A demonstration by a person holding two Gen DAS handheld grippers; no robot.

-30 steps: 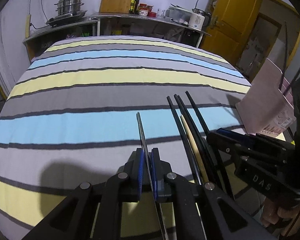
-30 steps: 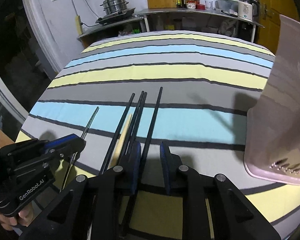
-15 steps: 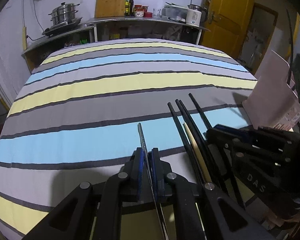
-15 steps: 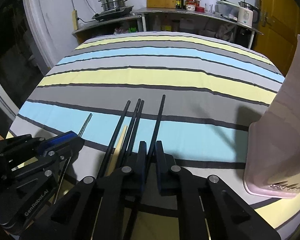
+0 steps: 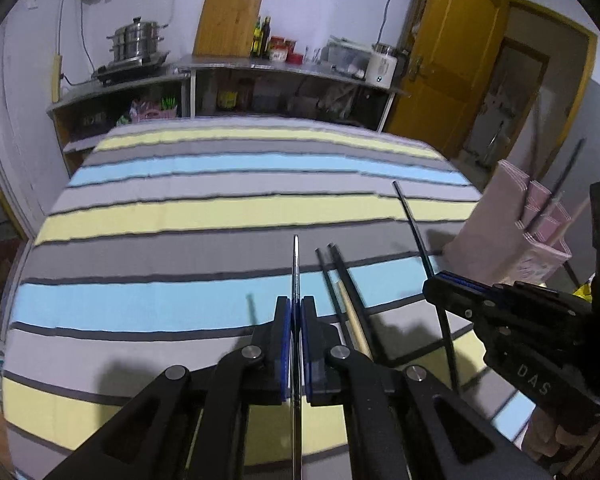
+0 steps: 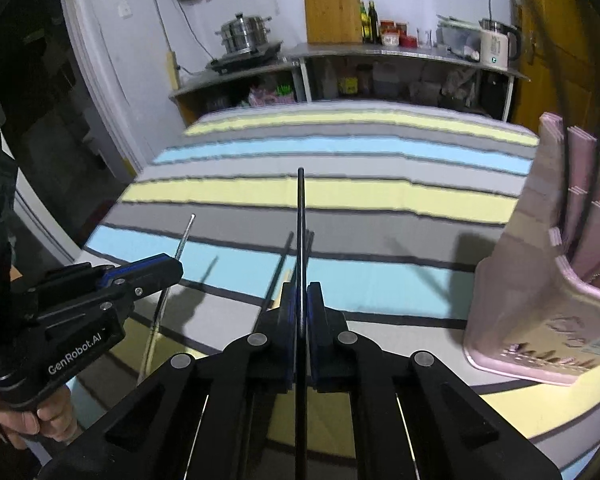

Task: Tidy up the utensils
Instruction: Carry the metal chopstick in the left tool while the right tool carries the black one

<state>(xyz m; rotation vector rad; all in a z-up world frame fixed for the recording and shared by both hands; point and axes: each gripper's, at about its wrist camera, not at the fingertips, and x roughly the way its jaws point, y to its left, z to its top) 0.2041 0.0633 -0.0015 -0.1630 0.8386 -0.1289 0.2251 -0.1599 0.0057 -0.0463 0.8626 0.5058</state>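
My left gripper (image 5: pixel 296 312) is shut on a thin metal chopstick (image 5: pixel 296 264) and holds it above the striped cloth. It also shows in the right wrist view (image 6: pixel 168 270). My right gripper (image 6: pixel 300 296) is shut on a black chopstick (image 6: pixel 301 216), lifted off the cloth. It also shows in the left wrist view (image 5: pixel 440 280). Several black chopsticks (image 5: pixel 340 276) and a pale wooden one (image 5: pixel 356 328) lie on the cloth between the grippers. A pink utensil holder (image 6: pixel 556 264) stands at the right, with sticks in it.
The striped cloth (image 5: pixel 220 208) covers a round table. Behind it a counter (image 5: pixel 276 68) carries a steel pot, a cutting board, bottles and a kettle. A yellow door (image 5: pixel 448 60) is at the back right.
My right gripper shut on one black chopstick and lifted it off the pile. Both grippers rose with their chopsticks. The other chopsticks stayed on the cloth.
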